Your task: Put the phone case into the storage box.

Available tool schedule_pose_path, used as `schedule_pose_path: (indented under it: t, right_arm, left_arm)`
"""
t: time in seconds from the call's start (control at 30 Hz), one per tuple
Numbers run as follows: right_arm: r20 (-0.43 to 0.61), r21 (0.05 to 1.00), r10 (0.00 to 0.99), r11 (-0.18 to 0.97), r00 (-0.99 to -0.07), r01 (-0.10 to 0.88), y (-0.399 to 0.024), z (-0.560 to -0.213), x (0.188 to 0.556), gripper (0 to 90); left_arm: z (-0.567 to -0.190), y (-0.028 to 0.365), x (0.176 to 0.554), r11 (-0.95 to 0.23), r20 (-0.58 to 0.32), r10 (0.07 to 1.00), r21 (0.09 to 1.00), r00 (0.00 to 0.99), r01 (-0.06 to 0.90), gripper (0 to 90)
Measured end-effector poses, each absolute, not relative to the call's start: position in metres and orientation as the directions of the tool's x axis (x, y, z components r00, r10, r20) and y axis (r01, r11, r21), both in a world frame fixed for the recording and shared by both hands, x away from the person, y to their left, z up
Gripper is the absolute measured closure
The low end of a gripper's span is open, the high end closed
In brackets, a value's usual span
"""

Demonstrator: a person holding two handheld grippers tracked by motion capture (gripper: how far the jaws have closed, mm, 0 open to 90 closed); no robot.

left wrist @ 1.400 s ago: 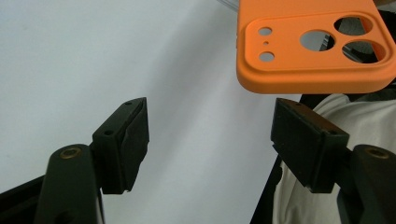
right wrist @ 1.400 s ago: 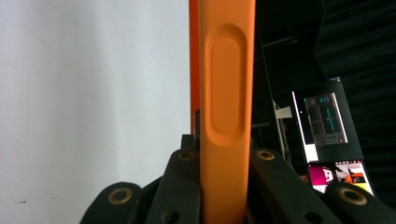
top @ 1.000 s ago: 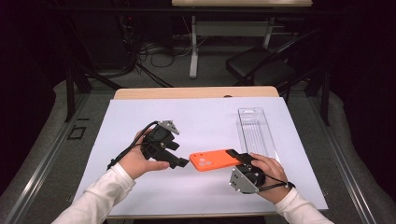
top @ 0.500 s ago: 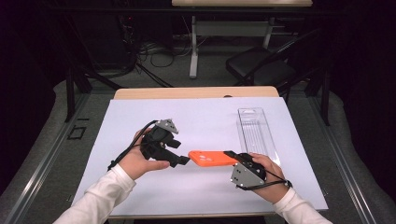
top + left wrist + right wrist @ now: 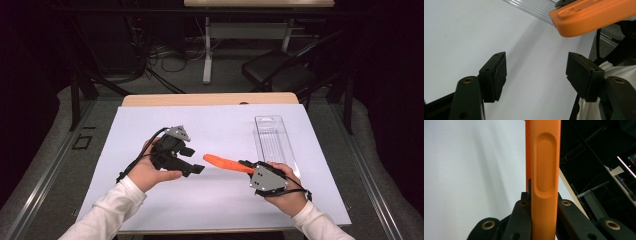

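Orange case [image 5: 227, 163] clamped edge-on in right tool [image 5: 246, 166], held off the surface [image 5: 220, 130] near the middle of its near edge, free end aimed at left tool [image 5: 197, 170]. Right gripper view: black jaws pinch the case [image 5: 545, 182] from both sides. Left tool [image 5: 536, 75] released, jaws apart and just been closing, nothing between them; case tip [image 5: 591, 17] beyond. Clear tray [image 5: 272, 137] lies toward the right edge.
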State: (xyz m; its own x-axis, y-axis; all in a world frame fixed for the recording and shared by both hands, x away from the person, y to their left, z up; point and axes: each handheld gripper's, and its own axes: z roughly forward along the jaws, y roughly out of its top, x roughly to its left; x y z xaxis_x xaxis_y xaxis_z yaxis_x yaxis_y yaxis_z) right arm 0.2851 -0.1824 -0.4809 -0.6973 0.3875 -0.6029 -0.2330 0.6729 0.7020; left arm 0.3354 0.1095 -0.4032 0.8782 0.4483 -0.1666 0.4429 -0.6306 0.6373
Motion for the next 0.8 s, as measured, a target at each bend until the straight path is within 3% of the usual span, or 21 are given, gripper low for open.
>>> schedule_pose_path:
  t: [0.37, 0.8]
  right_arm:
    - [-0.49, 0.767, 0.414, 0.622, -0.768, -0.154, -0.184, -0.482, 0.293, 87.4]
    - [-0.47, 0.771, 0.415, 0.622, -0.779, -0.134, -0.183, -0.486, 0.296, 87.3]
  left_arm:
    - [-0.406, 0.108, 0.339, -0.602, -0.203, 0.453, 0.648, 0.868, 0.466, 36.1]
    - [-0.406, 0.106, 0.34, -0.617, -0.186, 0.488, 0.617, 0.853, 0.488, 36.2]
